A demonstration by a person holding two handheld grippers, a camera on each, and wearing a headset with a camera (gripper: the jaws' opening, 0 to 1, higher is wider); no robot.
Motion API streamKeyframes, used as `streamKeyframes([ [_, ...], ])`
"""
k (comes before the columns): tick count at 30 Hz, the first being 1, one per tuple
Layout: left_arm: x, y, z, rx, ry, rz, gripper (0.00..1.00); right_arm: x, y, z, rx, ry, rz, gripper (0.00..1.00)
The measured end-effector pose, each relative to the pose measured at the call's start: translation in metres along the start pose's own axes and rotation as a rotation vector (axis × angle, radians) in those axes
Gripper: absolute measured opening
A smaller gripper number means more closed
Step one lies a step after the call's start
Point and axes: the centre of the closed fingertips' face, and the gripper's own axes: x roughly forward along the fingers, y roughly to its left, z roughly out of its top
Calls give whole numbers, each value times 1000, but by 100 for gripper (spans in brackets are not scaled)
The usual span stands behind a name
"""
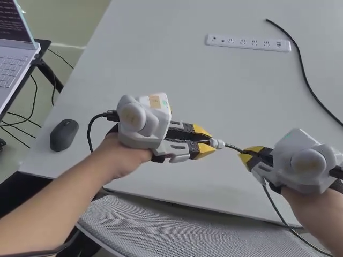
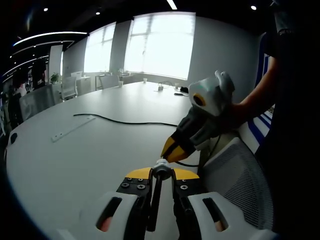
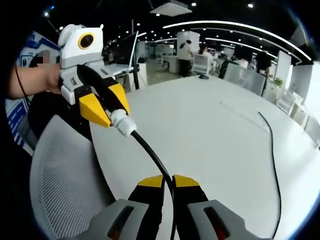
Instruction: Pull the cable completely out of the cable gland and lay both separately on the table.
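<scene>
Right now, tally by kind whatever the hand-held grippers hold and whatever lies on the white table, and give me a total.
Cable gland: 1
Cables: 2 (held cable, loose cable)
Power strip: 1
Mouse: 1
Total: 5

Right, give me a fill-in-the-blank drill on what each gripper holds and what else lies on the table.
1. The left gripper is shut on the white cable ____.
2. The right gripper is shut on the black ____ that runs out of it.
3. In the head view, a dark computer ____ lies near the left edge of the table.

Missing words: gland; cable; mouse.
</scene>
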Motion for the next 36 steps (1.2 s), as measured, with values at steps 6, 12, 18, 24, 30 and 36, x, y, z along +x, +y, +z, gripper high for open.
streamKeyframes([
  [6, -1, 2, -1, 0, 0, 6, 15, 2, -7, -12, 124, 33, -13, 1],
  [12, -2, 3, -1, -2, 1, 12, 15, 3, -12, -27, 242, 81, -18, 1],
  [18, -1, 3, -2, -1, 3, 14, 15, 0, -8, -32, 329, 109, -10, 1],
  [24, -1, 3, -1, -2, 3, 15, 15, 1, -7, -32, 320, 107, -3, 1],
  [30, -1, 3, -1, -2, 4, 16, 15, 0, -6, -32, 291, 97, 4, 1],
  [36, -3, 1, 2, 1, 7, 20, 15, 0, -6, -31, 181, 113, -4, 2],
])
